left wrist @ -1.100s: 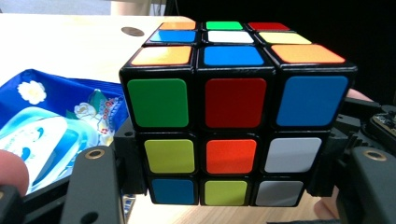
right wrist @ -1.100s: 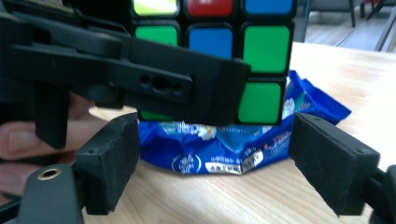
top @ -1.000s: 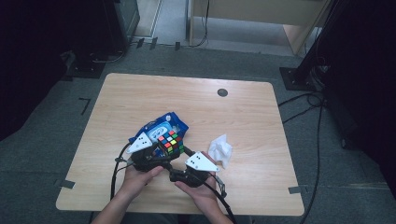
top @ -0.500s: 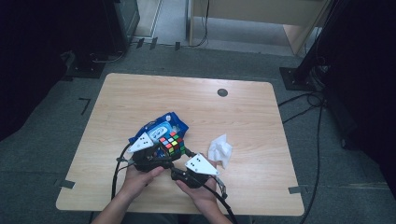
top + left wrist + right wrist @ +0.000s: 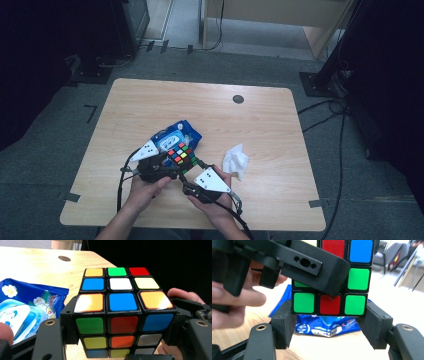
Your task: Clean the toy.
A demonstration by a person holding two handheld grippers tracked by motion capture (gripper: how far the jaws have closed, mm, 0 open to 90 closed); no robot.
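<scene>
No words, brand names or numbers are showing clearly enough to be read. The blue packet (image 5: 30,307) is carrying some small white and red print beside its flower drawings in the left gripper view, but the characters are coming out too tiny and blurred to make out. In the right gripper view the packet's lower edge (image 5: 327,327) is showing more fine white printing, equally unreadable. The cube (image 5: 120,312) is bearing plain coloured stickers with no lettering on them.
</scene>
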